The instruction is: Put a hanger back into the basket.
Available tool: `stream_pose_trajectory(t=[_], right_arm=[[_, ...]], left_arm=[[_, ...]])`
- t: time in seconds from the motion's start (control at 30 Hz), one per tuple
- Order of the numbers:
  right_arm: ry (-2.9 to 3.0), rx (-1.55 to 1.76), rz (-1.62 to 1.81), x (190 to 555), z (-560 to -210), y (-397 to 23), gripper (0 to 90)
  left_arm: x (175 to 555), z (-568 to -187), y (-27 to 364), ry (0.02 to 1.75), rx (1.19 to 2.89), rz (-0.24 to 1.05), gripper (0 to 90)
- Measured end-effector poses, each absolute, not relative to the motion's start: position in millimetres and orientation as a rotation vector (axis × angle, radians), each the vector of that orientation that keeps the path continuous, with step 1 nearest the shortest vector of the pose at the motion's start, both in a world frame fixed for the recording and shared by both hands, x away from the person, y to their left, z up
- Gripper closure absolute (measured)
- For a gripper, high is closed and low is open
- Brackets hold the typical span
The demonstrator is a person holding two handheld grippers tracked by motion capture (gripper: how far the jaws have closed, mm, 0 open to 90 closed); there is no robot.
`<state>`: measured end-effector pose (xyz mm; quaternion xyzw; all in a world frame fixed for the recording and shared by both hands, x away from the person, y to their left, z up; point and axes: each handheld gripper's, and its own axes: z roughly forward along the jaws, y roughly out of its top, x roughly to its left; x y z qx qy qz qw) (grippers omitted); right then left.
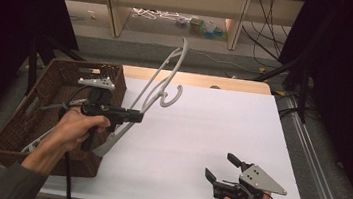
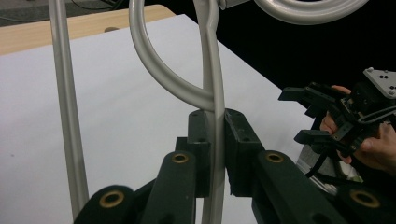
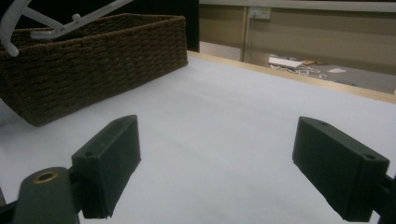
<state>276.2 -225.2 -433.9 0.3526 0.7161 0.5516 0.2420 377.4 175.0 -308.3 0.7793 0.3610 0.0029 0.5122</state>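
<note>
A pale grey plastic clothes hanger (image 1: 158, 85) is held up at a slant over the left part of the white table (image 1: 201, 127), its top end high and its lower end near the basket. My left gripper (image 1: 137, 116) is shut on one of the hanger's thin bars. In the left gripper view both pads press that bar (image 2: 212, 70) at the left gripper (image 2: 215, 135), with the hook's curve just above. My right gripper (image 1: 220, 166) rests near the table's front right, open, with nothing between its jaws (image 3: 217, 158).
A dark brown wicker basket (image 1: 15, 131) stands at the table's left edge, also in the right gripper view (image 3: 93, 60), with pale hanger parts over it. Black drapes flank the table. A wooden shelf and cables stand behind.
</note>
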Motion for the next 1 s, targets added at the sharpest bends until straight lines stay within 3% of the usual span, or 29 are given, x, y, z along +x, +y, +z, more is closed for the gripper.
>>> stream_pose_trajectory(t=[0.37, 1.0], right_arm=[[1.957, 0.964, 1.507, 276.3, -434.0, -225.2, 16.0], [1.957, 0.974, 1.501, 276.6, -434.0, -225.7, 16.0]], left_arm=[[370.9, -286.9, 213.4, 0.892, 1.854, 0.104, 81.9], [368.5, -310.8, 283.9, 0.981, 1.952, 0.26, 81.9]])
